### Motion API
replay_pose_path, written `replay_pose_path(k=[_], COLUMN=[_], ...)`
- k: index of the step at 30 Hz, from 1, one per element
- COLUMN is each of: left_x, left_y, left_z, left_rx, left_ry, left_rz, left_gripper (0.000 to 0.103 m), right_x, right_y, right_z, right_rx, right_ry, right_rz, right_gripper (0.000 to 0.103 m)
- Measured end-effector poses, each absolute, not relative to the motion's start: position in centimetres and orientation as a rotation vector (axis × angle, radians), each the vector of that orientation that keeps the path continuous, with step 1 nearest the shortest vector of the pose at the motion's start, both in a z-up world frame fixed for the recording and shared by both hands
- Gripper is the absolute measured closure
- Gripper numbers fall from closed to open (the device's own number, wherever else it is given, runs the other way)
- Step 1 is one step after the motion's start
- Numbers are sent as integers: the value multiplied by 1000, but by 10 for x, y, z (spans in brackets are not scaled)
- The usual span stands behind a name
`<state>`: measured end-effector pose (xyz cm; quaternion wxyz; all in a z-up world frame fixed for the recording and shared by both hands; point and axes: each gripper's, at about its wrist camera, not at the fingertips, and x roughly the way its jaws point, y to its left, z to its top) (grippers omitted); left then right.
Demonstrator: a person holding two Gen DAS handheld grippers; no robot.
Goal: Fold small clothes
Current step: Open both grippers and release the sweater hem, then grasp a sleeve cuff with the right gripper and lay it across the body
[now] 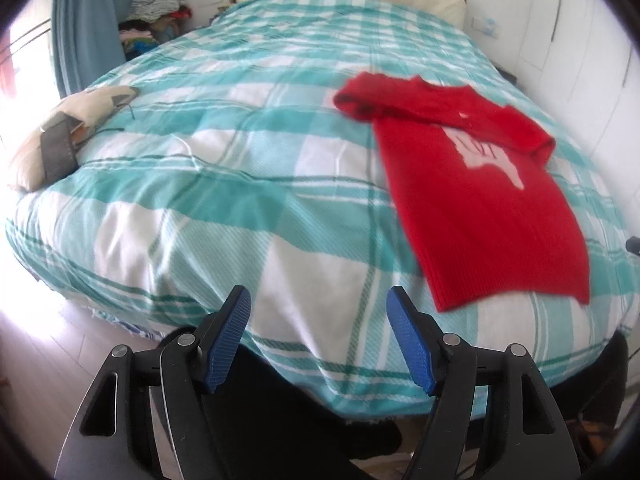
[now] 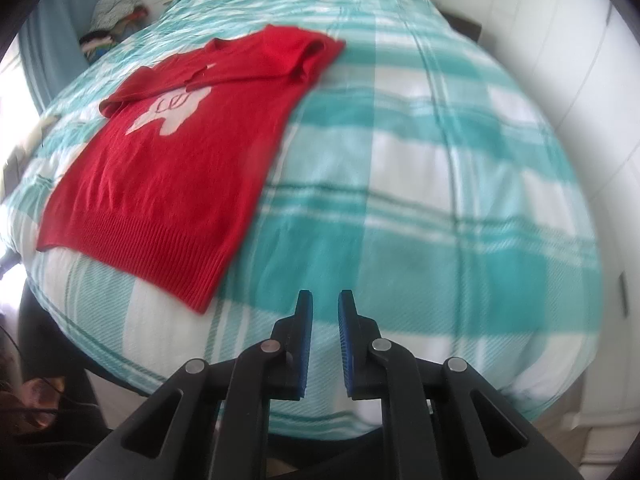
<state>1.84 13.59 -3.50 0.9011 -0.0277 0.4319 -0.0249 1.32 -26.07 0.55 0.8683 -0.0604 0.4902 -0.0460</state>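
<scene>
No readable text, brand, number or sign can be made out in either view. The only mark seen is a pale pink figure with thin dark line drawing inside it (image 1: pixel 486 156), knitted into the chest of the red ribbed-hem knit sweater (image 2: pixel 160 184) laid on the teal-and-white checked bedcover (image 2: pixel 400 184); it is too blurred for any letters to be told, if any are there
</scene>
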Motion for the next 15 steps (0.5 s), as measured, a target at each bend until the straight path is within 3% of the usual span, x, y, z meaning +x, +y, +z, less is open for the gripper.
replay_pose_path(k=[2, 4, 5, 15], left_x=[29, 37, 39, 6], left_y=[145, 149, 149, 180], left_z=[-26, -21, -20, -47], left_rx=[-122, -186, -219, -226], left_ry=[859, 844, 840, 935], left_rz=[-31, -21, -21, 88], left_gripper=[28, 27, 28, 27], right_x=[45, 84, 105, 267], right_y=[-246, -219, -203, -83], right_z=[39, 56, 57, -69], right_rx=[-213, -288, -323, -631], right_ry=[931, 857, 834, 984], right_rz=[-50, 41, 97, 322], right_gripper=[76, 41, 37, 43])
